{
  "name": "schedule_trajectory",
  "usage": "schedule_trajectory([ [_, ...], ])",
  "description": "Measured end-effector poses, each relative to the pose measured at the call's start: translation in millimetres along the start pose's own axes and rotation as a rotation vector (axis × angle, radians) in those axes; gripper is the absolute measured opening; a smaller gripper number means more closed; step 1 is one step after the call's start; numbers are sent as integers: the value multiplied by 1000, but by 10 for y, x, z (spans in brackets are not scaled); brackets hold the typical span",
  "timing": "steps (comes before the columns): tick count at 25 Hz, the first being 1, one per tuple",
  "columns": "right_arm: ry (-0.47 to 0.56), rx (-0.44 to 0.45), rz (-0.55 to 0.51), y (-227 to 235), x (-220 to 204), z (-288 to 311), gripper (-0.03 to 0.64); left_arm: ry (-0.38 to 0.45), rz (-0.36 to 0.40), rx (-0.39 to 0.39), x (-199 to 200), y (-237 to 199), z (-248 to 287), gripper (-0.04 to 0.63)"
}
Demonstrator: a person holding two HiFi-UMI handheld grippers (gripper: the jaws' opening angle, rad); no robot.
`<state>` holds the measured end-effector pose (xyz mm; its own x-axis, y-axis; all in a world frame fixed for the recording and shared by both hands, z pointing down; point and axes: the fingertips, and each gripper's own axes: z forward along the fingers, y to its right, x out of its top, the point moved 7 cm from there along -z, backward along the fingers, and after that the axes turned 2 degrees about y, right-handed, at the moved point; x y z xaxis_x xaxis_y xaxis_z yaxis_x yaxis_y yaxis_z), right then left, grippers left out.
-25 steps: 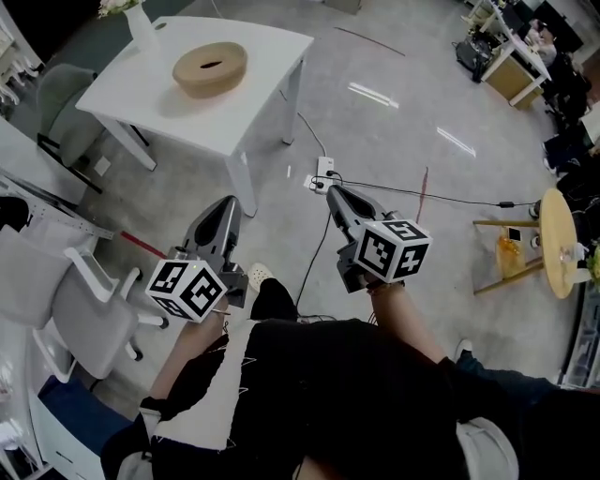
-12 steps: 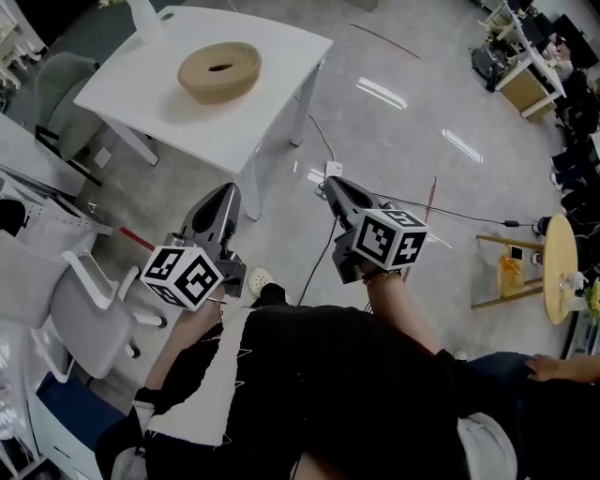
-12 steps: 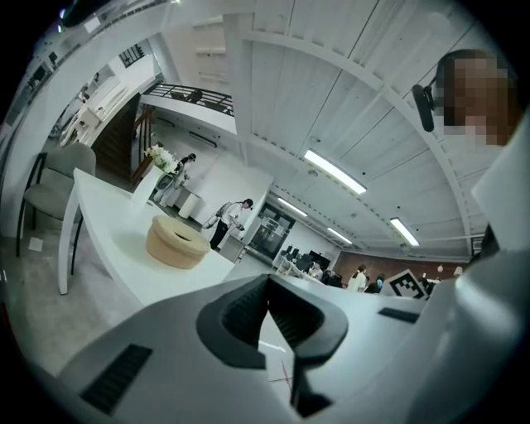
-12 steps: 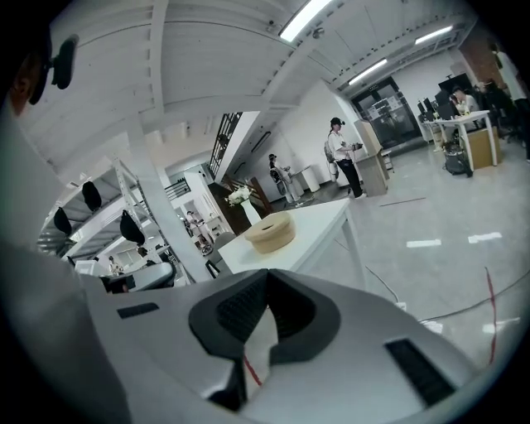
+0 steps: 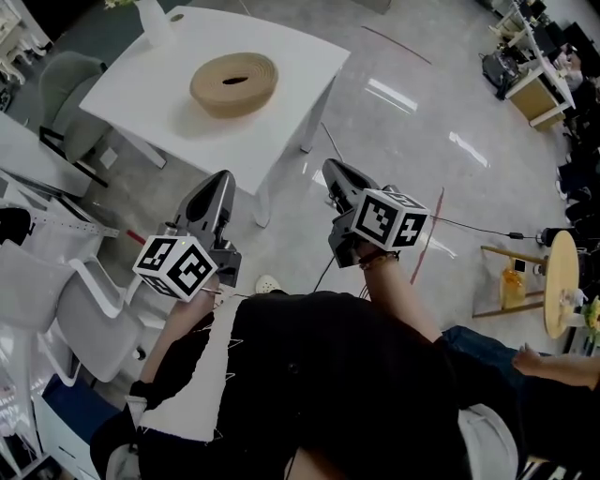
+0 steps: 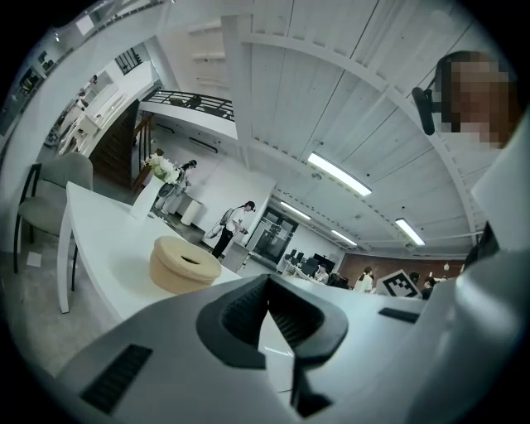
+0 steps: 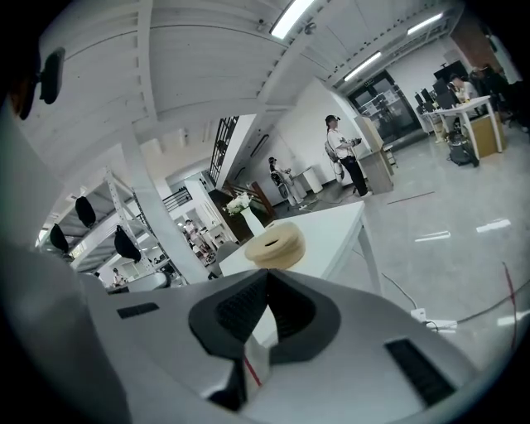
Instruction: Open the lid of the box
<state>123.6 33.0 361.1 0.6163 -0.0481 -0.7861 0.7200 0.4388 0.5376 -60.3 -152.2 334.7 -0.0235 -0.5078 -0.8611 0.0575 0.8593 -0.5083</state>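
The box (image 5: 234, 82) is a round tan container with a dark hole in the middle of its lid; it sits on a white table (image 5: 309, 47) ahead of me. It also shows in the left gripper view as the box (image 6: 184, 263) and in the right gripper view as the box (image 7: 276, 246). My left gripper (image 5: 223, 178) and right gripper (image 5: 330, 169) are held in the air short of the table, both pointing toward it. Both are shut with nothing between the jaws, as seen at the left gripper (image 6: 267, 281) and right gripper (image 7: 267, 277).
A white vase with flowers (image 5: 155, 21) stands at the table's far corner. A grey chair (image 5: 56, 89) and a white office chair (image 5: 94, 319) are at the left. Cables (image 5: 469, 227) run along the floor, and a small round wooden side table (image 5: 561, 272) is at the right.
The table and box have come a little closer and lower in the head view as the person steps forward. Both grippers stay shut and keep pointing at the table.
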Motion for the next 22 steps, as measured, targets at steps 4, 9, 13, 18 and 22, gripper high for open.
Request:
schedule_trajectory([
  [4, 6, 10, 9, -4, 58, 156, 3, 12, 8, 8, 89, -118, 68, 11],
  [9, -6, 14, 46, 21, 5, 365, 3, 8, 9, 23, 129, -240, 91, 11],
  [13, -32, 34, 99, 22, -70, 489, 3, -2, -6, 45, 95, -317, 71, 11],
  [18, -65, 34, 106, 107, -90, 571, 3, -3, -21, 71, 29, -379, 90, 11],
  [22, -44, 31, 122, 279, 111, 689, 3, 19, -29, 113, 41, -456, 118, 11],
])
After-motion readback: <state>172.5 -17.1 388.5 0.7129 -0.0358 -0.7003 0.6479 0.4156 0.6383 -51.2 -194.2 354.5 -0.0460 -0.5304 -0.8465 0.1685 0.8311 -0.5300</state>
